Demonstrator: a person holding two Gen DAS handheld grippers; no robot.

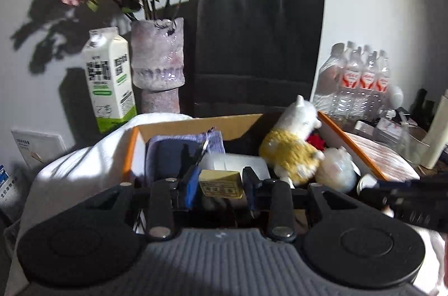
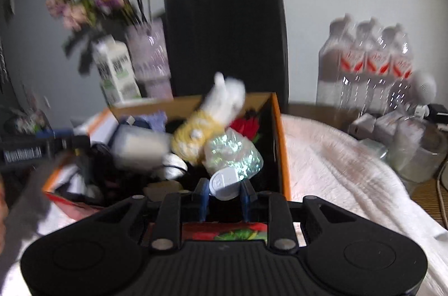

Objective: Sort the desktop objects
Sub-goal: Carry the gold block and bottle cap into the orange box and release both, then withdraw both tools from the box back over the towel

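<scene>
Left tool [image 1: 220,185] angled downward over the open cardboard box [image 1: 196,125], clamped on one small yellow box [image 1: 221,183]. Right tool [image 2: 224,194] likewise tilted down at the same cardboard box's near edge, clamped on one white bottle [image 2: 224,182]. Inside the box: one white plush toy in a yellow sweater [image 1: 294,145], one crinkled plastic bag [image 2: 232,153]. Behind it stand one milk carton [image 1: 109,80], one vase [image 1: 158,63], one black paper bag [image 1: 257,44].

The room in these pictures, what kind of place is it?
Probably a home, on a cluttered desk: a vase of dried flowers, a milk carton, a pack of water bottles and a cardboard box holding a plush alpaca.
</scene>
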